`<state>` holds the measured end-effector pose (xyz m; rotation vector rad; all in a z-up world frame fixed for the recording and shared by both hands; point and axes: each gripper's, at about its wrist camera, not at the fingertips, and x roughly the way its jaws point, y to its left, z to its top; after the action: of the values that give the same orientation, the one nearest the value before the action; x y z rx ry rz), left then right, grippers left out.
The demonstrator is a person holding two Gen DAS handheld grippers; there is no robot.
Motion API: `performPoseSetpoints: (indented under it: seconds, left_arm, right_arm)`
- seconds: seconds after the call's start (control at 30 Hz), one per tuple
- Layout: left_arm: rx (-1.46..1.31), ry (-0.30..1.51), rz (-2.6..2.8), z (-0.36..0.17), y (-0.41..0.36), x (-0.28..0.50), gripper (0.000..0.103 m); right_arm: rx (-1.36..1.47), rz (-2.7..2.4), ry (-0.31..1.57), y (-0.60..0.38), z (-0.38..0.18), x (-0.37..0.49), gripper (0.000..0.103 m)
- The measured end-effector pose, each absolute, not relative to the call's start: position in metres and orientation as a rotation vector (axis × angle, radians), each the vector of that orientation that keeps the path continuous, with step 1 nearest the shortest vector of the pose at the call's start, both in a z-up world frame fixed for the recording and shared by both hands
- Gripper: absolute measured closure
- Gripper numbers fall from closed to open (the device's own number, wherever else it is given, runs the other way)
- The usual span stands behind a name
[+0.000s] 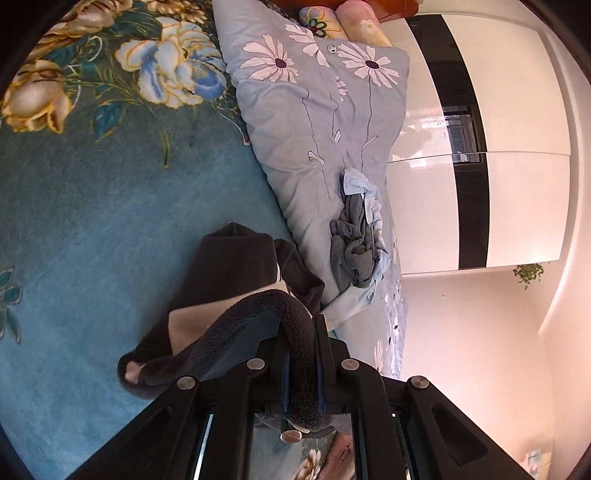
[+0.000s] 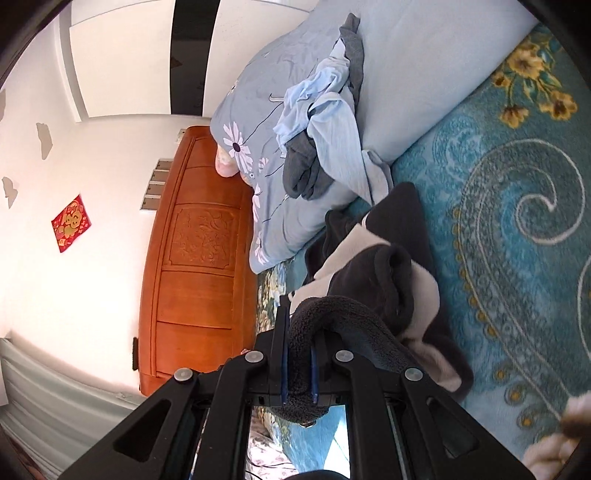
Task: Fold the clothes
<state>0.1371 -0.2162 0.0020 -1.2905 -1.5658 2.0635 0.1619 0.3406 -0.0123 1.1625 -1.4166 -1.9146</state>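
A dark fleece garment with cream panels (image 1: 229, 280) lies bunched on the teal floral blanket (image 1: 92, 229). My left gripper (image 1: 301, 354) is shut on a thick fold of its dark edge, lifted off the blanket. My right gripper (image 2: 299, 354) is shut on another dark fleece edge of the same garment (image 2: 391, 273), which trails away to the right in a heap. A crumpled pale blue shirt and a grey garment (image 1: 356, 236) lie on the folded floral duvet; this pile also shows in the right wrist view (image 2: 317, 136).
The pale blue daisy-print duvet (image 1: 317, 110) runs along the blanket's edge (image 2: 266, 184). A wooden headboard (image 2: 199, 258) stands beyond it. White and black wardrobe doors (image 1: 480, 147) line the wall. Rolled pillows (image 1: 351, 22) sit at the far end.
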Motion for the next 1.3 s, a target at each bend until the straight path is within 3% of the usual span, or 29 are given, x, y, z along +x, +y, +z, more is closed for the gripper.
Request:
performPoseSetpoints:
  seconds: [0.27,0.3,0.37,0.4,0.43,0.5,0.77,1.07,1.2,1.3]
  left_arm:
    - [-1.381,-1.769,1.965,-0.065,-0.215,0.079,0.089]
    - [-1.373,-1.798,1.937,-0.07,-0.216,0.076,0.084]
    - [-1.283,-1.857,1.863,-0.069,-0.221,0.075,0.065]
    - [-1.218,-1.873,1.829,-0.065,-0.223,0.076,0.046]
    - [-1.161,-1.877,1.813,-0.058,-0.225,0.077,0.038]
    - [-1.103,-1.824,1.834,-0.039,-0.228,0.076,0.036]
    - [-1.264,-1.218,2.328,0.007,-0.231,0.09,0.034]
    - [-1.535,-0.264,2.537,-0.023,-0.161,0.074,0.035]
    - [-1.52,-0.007,2.533,-0.028,-0.131,0.059,0.036]
    - [-1.484,0.07,2.552,-0.027,-0.125,0.054,0.039]
  right_arm:
    - [1.341,-1.934,-1.492,0.339,-0.057,0.102,0.093]
    - [1.359,-1.935,-1.491,0.339,-0.06,0.1,0.092]
    - [1.373,-1.932,-1.485,0.339,-0.062,0.096,0.091]
    - [1.375,-1.935,-1.463,0.339,-0.059,0.095,0.089]
    - [1.377,-1.939,-1.433,0.338,-0.054,0.094,0.086]
    - [1.38,-1.949,-1.373,0.337,-0.045,0.092,0.084]
    - [1.244,-2.105,-1.26,0.355,-0.006,0.106,0.061]
    - [1.479,-2.236,-1.114,0.361,-0.05,0.107,0.061]
    - [1.518,-2.222,-1.064,0.346,-0.064,0.088,0.061]
    - [1.541,-2.21,-1.049,0.336,-0.072,0.073,0.061]
